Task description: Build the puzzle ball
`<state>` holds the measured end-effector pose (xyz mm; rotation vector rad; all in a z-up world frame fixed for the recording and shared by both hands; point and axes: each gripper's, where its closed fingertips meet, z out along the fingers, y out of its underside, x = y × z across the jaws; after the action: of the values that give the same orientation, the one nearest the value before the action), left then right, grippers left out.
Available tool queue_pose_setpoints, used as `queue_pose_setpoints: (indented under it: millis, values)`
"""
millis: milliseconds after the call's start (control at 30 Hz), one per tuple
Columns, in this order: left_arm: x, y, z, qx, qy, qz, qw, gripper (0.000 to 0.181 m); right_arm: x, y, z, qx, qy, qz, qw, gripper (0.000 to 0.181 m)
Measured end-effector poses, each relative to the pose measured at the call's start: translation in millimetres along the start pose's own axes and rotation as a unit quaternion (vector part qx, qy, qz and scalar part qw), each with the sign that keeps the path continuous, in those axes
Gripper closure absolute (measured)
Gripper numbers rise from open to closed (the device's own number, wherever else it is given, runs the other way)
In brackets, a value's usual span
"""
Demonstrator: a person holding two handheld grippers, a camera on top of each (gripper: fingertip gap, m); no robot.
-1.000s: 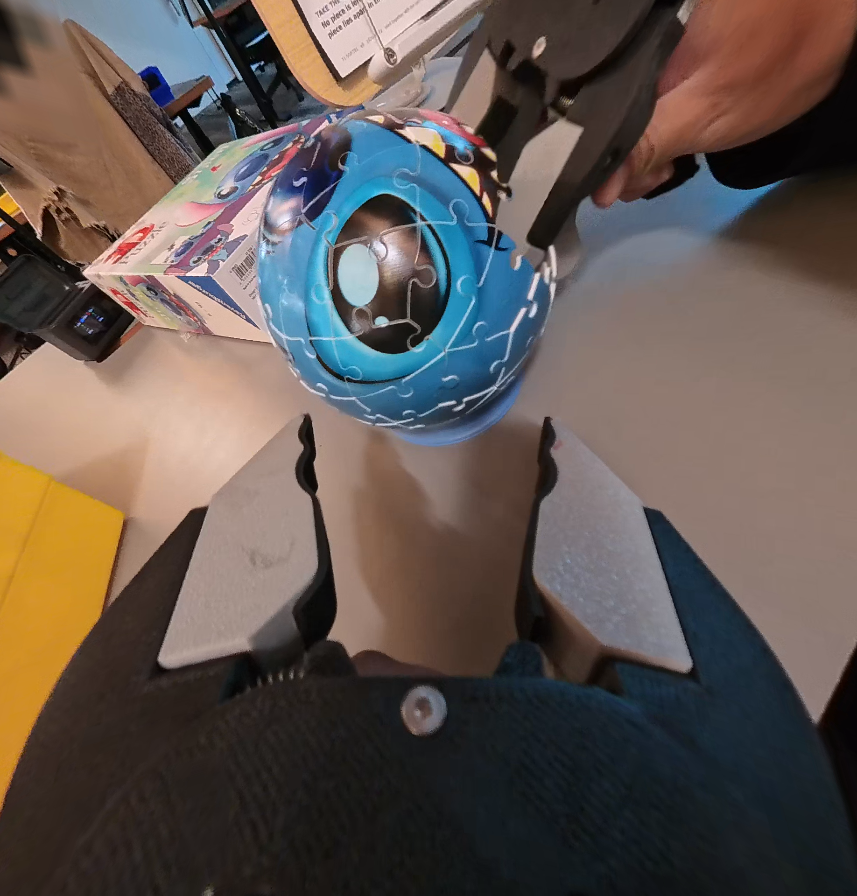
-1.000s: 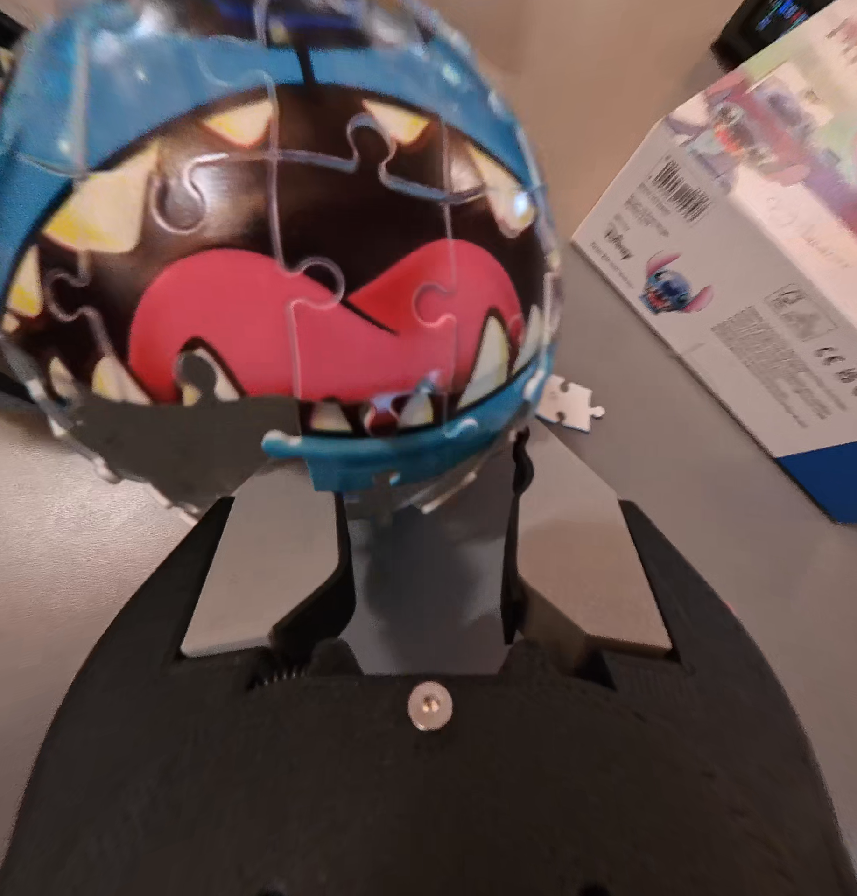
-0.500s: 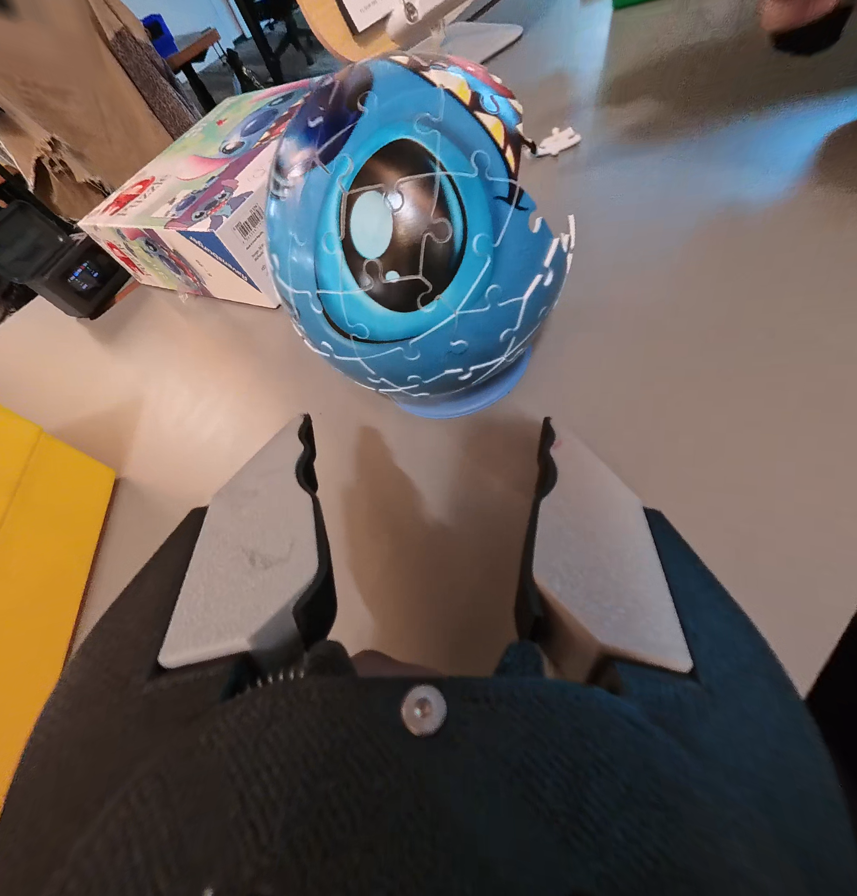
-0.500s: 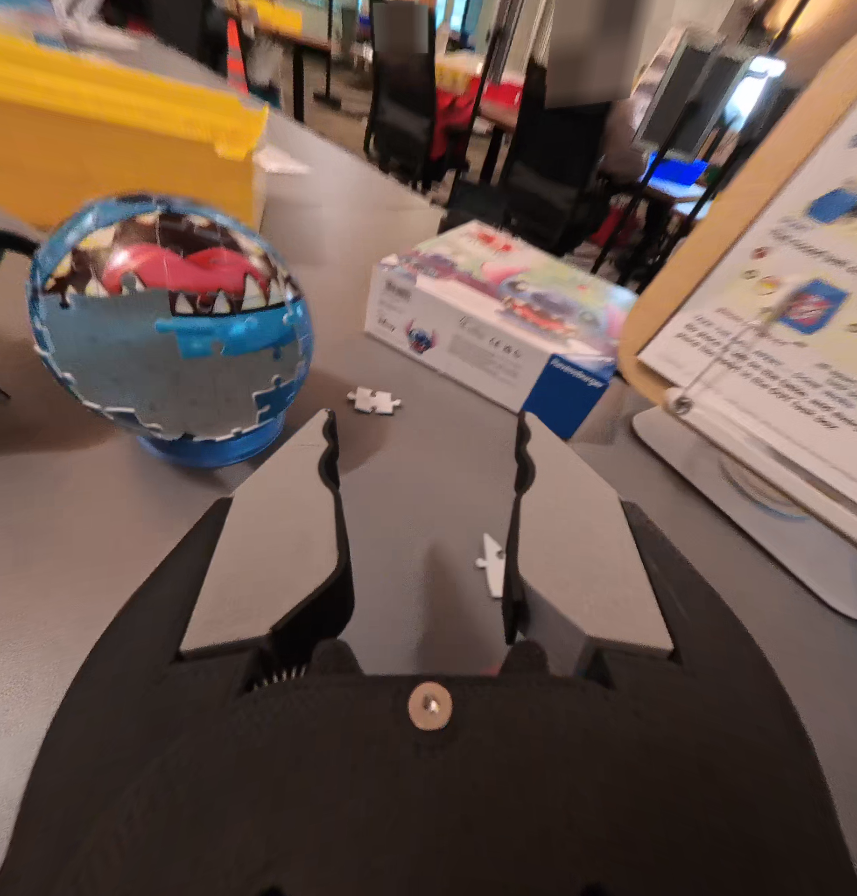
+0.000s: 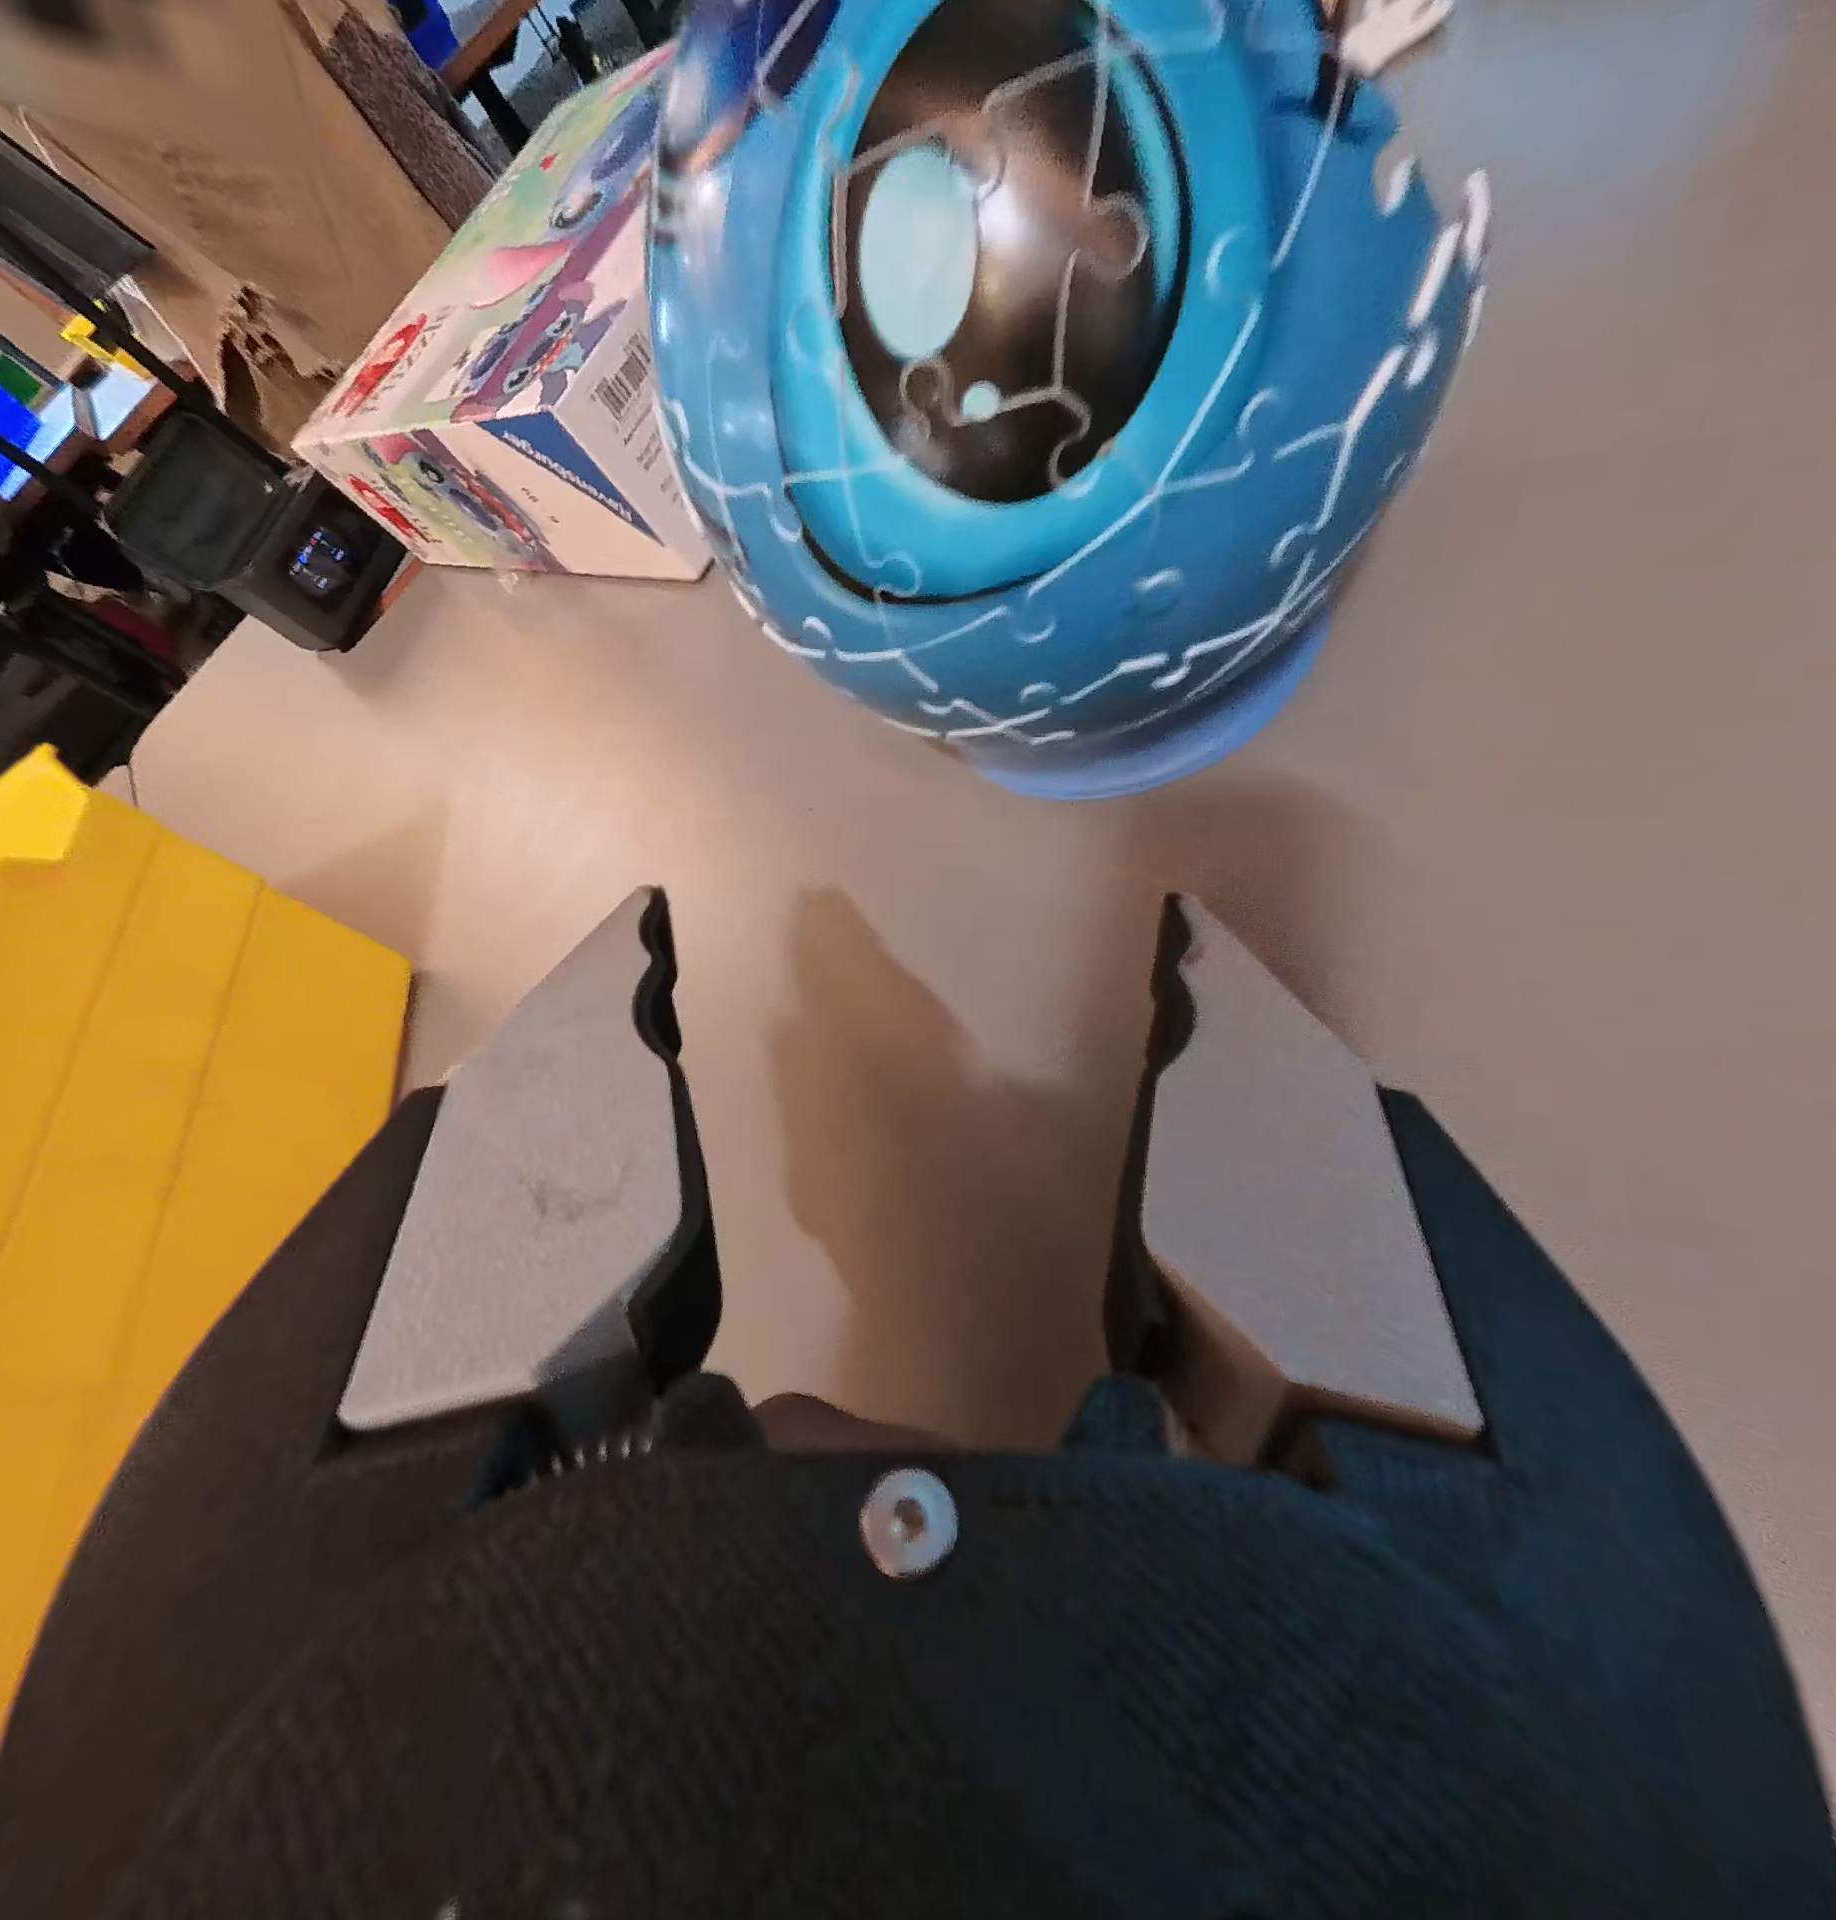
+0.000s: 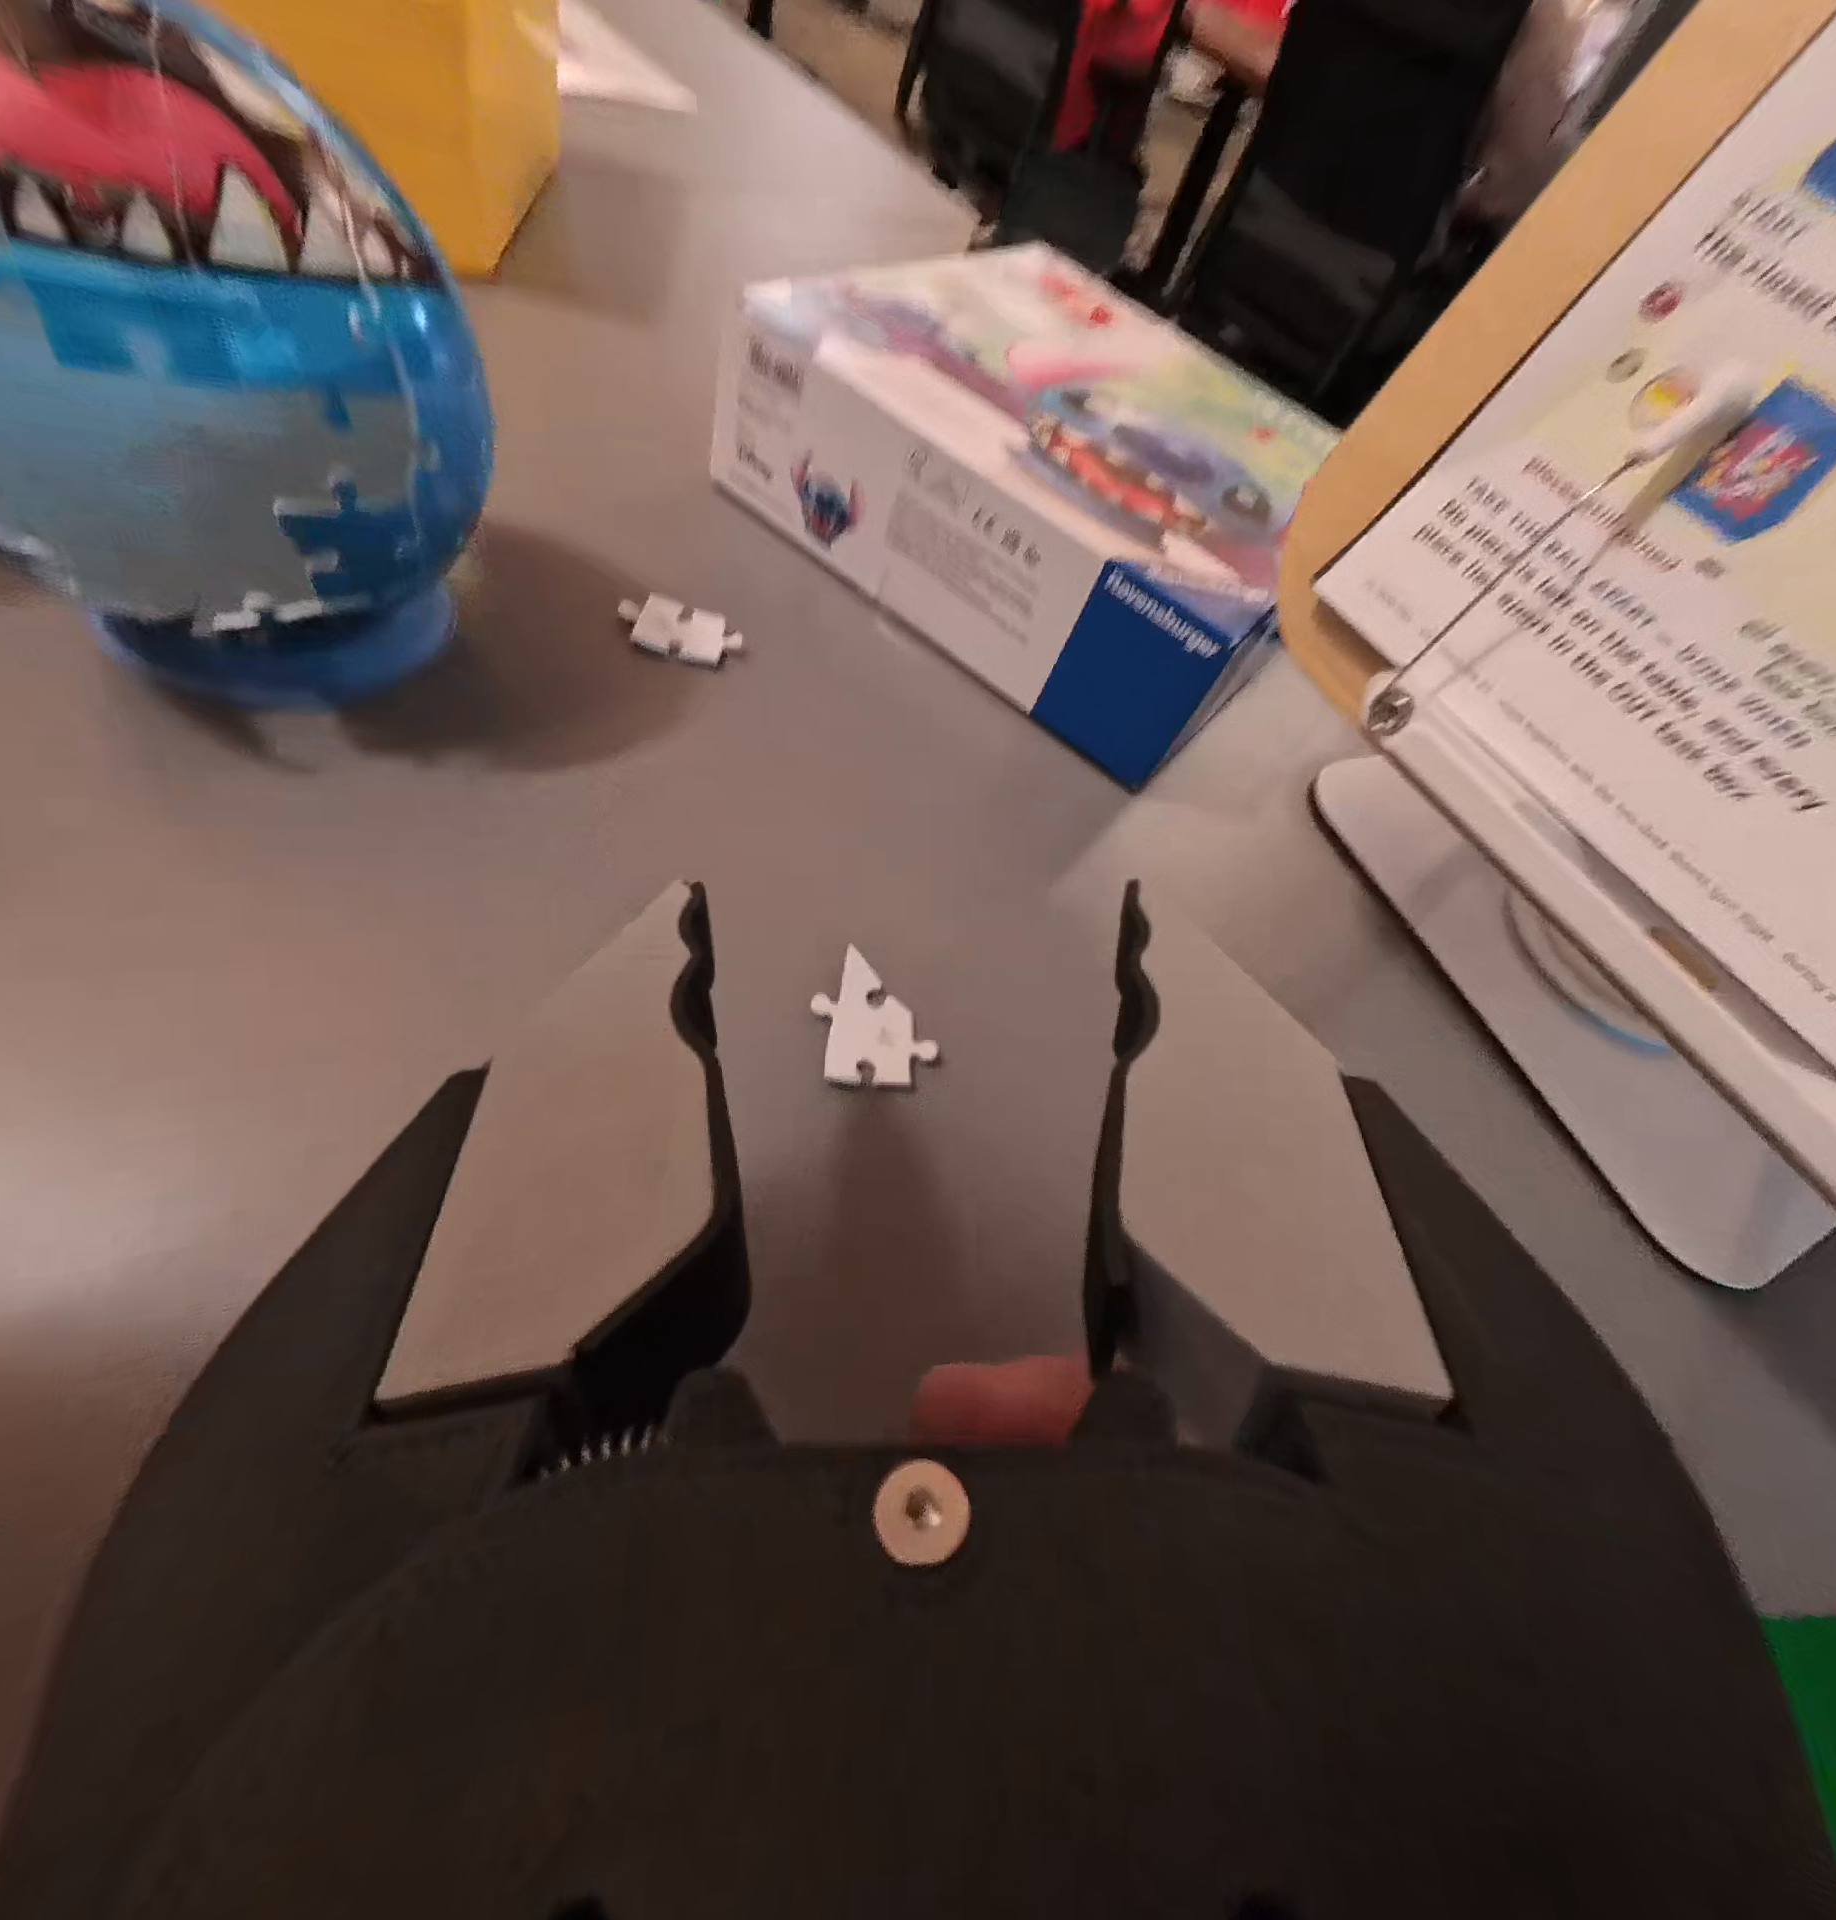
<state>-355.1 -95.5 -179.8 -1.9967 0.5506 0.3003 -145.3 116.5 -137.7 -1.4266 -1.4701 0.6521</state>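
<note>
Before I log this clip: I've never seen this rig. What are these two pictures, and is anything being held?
No robot here: a person carries a two-fingered tool in each hand, with a camera looking along its fingers. The left hand-held gripper is open and empty, facing the puzzle ball on its blue stand. The right hand-held gripper is also open, with a loose white piece lying on the grey table between its fingers. Another loose bit lies by the ball, near the puzzle box, a yellow bin and an instruction stand.
</note>
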Motion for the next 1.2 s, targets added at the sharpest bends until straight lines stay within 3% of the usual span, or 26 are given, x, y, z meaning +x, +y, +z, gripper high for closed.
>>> queue_pose_setpoints:
  millis: [67, 167, 400, 667, 833, 967, 1100, 1200]
  values:
    - [-3.7, 4.4, 3.4, -0.009, 0.003, 0.006, 1.000, 0.090, -3.6, 17.3, 6.2, -0.034, -0.032, -0.004, 0.999, 0.114]
    - [-8.4, 5.9, 7.6, -0.011, 0.010, -0.001, 1.000, 0.091, -0.2, 36.6, 14.9, -0.079, -0.031, -0.021, 0.996, 0.112]
    - [-12.9, 3.2, 6.1, 0.006, 0.041, -0.052, 0.998, 0.093, -0.8, 51.9, 24.6, -0.133, -0.030, -0.050, 0.989, 0.120]
    - [-21.1, -1.4, 0.5, 0.025, -0.008, -0.039, 0.999, 0.096, -17.8, 60.9, 35.6, -0.147, -0.111, 0.047, 0.982, 0.159]
    - [5.1, -7.8, -9.9, 0.030, 0.015, -0.024, 0.999, 0.098, -26.9, 52.0, 33.0, -0.127, -0.124, 0.051, 0.983, 0.160]
    - [33.1, -23.9, -27.2, 0.068, 0.024, 0.009, 0.997, 0.115, -53.1, 23.7, 23.6, -0.070, -0.173, 0.047, 0.981, 0.160]
    - [79.4, -62.1, -40.3, 0.131, 0.061, 0.036, 0.989, 0.139, -96.5, -3.4, 12.2, -0.019, -0.234, 0.004, 0.972, 0.160]
    - [105.7, -93.6, -30.8, 0.160, 0.049, 0.055, 0.984, 0.143, -126.7, -9.6, 8.1, -0.014, -0.256, -0.050, 0.965, 0.160]
